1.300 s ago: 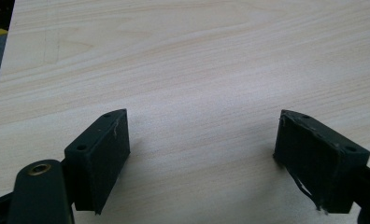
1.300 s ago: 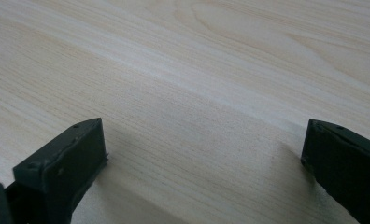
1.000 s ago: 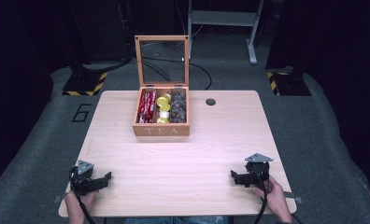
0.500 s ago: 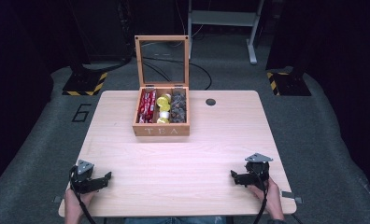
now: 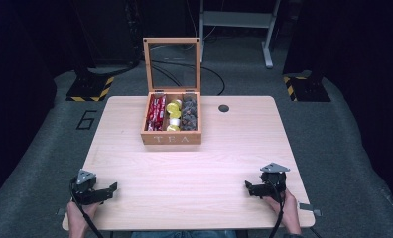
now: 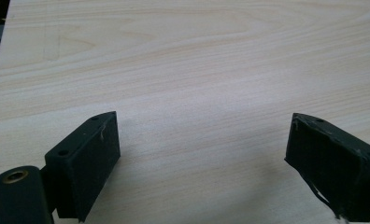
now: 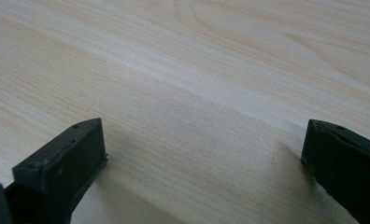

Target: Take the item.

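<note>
Nothing is shifting since a moment ago: the left gripper and the right gripper are still resting at the near corners of the pale wooden table, jaws spread wide and holding nothing, so no step seems to be starting yet. The open wooden tea box with its glass lid raised is sitting well apart at the far middle, holding red packets, yellow pieces and dark ones. Bare tabletop is lying between, with a small dark round hole just beside the box's right.

Wooden table, open tea box
</note>
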